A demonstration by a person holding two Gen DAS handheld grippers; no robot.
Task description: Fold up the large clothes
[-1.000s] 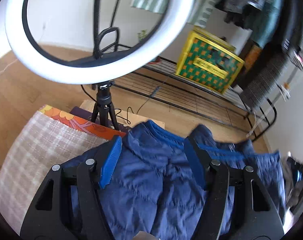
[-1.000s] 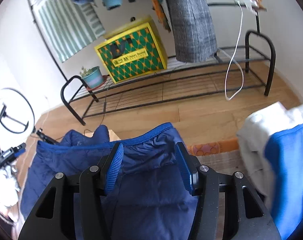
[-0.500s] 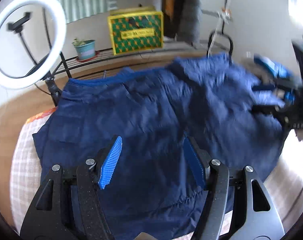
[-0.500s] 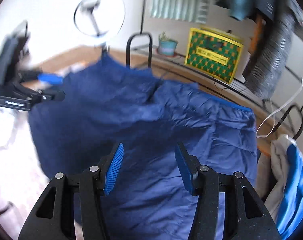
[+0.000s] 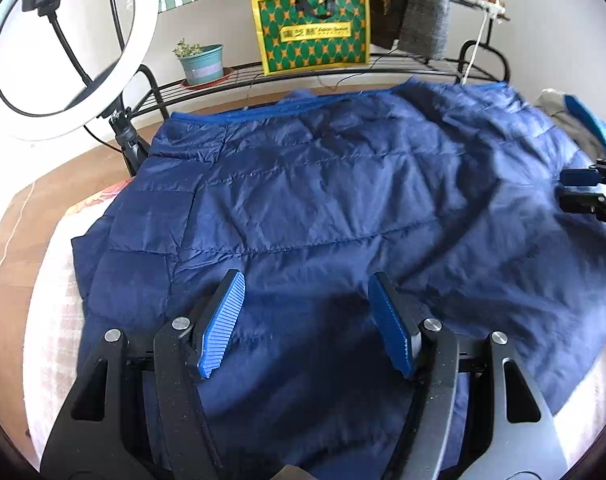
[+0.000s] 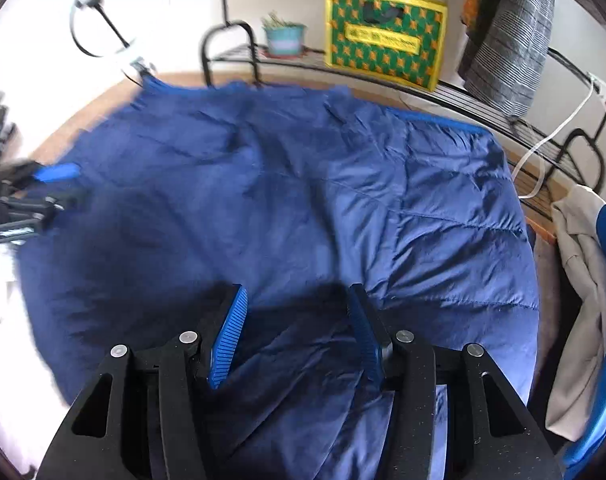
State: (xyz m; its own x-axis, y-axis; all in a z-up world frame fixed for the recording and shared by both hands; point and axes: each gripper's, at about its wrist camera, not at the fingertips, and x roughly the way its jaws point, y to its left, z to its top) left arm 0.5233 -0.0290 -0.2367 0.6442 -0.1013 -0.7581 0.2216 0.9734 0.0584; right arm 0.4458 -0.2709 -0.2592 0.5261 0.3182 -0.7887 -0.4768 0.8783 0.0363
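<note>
Blue pads of my left gripper (image 5: 303, 320) stand apart over the jacket (image 5: 343, 208), gripping nothing; my right gripper (image 6: 295, 328) is closing, nothing pinched. The jacket lies spread just beneath and ahead. Slippery quilting could slide, or I might pinch one layer.
</note>
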